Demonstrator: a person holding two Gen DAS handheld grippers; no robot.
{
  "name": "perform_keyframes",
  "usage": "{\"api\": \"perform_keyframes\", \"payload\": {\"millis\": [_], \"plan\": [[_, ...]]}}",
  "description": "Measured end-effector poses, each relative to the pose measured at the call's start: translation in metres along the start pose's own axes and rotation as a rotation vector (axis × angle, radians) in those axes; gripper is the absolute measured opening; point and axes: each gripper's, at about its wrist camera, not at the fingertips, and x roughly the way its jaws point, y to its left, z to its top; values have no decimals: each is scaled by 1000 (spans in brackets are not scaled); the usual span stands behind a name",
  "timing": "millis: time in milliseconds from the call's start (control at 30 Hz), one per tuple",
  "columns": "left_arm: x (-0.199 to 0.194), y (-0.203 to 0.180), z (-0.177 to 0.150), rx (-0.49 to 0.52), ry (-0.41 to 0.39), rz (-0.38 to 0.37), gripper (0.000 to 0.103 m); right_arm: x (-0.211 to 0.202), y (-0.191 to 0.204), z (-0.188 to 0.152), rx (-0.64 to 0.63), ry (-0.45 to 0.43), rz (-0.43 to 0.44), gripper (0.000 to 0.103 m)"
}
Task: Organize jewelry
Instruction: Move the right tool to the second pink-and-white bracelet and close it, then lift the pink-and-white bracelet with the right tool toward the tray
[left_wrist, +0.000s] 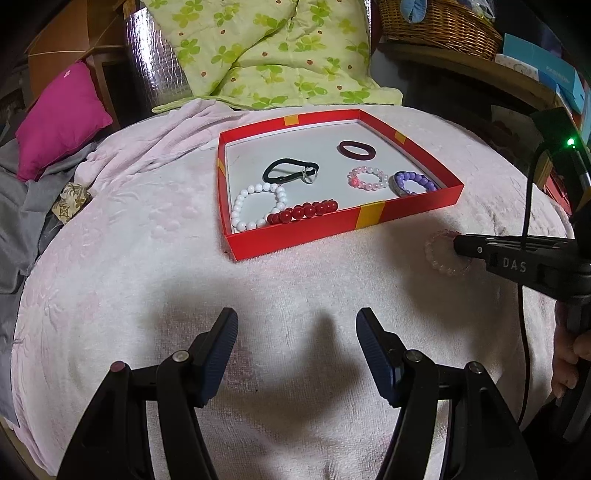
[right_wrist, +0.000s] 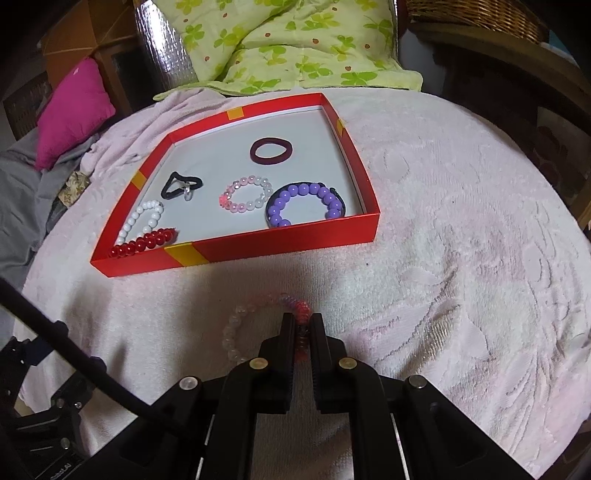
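A red tray lies on the pale pink towel. It holds a white bead bracelet, a red bead bracelet, a black hair tie, a maroon hair tie, a pink bead bracelet and a purple bead bracelet. A clear pink bead bracelet lies on the towel in front of the tray. My right gripper is shut on its red section. My left gripper is open and empty above the towel.
A green floral quilt lies behind the tray. A magenta pillow and grey cloth are at the left. A wicker basket and boxes stand at the back right.
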Motion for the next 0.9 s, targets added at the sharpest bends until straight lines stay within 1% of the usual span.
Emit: {"api": "perform_keyframes", "payload": {"millis": [133, 367, 633, 800, 900], "plan": [[2, -1, 0, -1, 6, -1, 67, -1, -10, 0, 49, 12, 57, 8], [6, -6, 0, 14, 17, -6, 67, -5, -39, 0, 190, 37, 208, 8], [10, -13, 2, 16, 27, -16, 67, -11, -55, 0, 234, 30, 247, 8], [12, -19, 3, 22, 33, -24, 67, -21, -55, 1, 240, -3, 295, 8], [12, -19, 3, 22, 34, -25, 67, -28, -48, 3, 232, -35, 333, 8]]}}
